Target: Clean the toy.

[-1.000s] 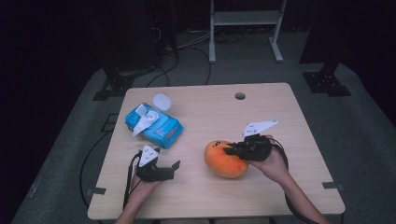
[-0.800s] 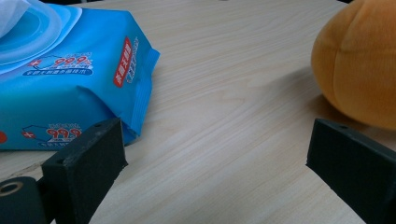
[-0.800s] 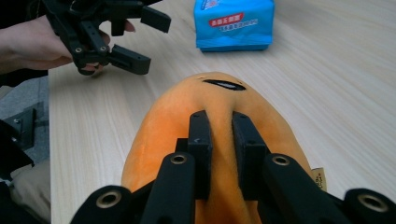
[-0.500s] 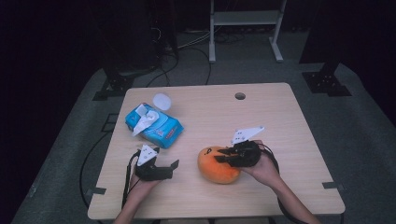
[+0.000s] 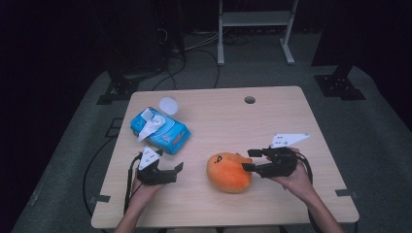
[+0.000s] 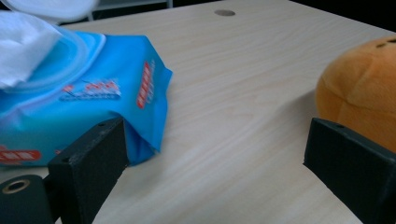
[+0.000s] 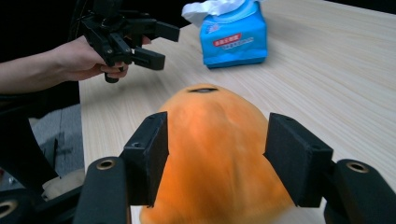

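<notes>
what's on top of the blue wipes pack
A white wipe sticks up from the blue wipes pack's opening, with its round lid flipped back. The wipes inside are hidden by the wrapper.

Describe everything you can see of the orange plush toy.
The orange plush toy is a rounded, soft, fuzzy lump with dark stitched marks on its upper left side. It lies on the wooden table, near the front edge. The right gripper has just been opening; its jaws now stand either side of the toy's right end, seemingly not pressing it.
</notes>
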Tool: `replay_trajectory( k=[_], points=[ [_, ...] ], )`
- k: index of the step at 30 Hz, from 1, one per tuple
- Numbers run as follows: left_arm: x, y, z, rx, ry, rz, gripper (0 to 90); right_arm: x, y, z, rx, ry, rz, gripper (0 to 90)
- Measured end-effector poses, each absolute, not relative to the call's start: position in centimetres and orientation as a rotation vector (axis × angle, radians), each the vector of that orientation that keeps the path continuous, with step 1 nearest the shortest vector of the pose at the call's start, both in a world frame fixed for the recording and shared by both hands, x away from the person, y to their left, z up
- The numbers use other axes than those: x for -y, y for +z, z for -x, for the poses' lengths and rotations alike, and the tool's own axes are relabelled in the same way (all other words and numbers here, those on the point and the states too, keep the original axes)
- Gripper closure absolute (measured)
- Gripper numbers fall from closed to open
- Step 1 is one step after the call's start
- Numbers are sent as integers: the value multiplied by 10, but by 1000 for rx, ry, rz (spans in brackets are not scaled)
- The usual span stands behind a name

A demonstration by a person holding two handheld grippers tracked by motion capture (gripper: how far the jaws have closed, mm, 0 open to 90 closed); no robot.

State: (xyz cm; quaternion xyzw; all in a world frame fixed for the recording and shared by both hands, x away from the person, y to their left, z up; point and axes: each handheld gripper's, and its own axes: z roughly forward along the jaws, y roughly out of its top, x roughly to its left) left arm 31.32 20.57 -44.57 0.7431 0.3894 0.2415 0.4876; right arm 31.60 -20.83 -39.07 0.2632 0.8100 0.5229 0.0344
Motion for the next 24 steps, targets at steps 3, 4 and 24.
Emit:
replay_trajectory(
  k=[3, 4, 24],
  points=[
    [-212, -441, -317, -948, 601, -1780, 54, 222, -396, -313, -2469, 1627, -861, 381],
    [-212, -441, -317, -948, 601, -1780, 54, 222, -396, -313, -2469, 1627, -861, 381],
    [-252, -425, -374, -972, 813, -1703, 118, 230, -414, -312, -2517, 1519, -903, 381]
  ],
)
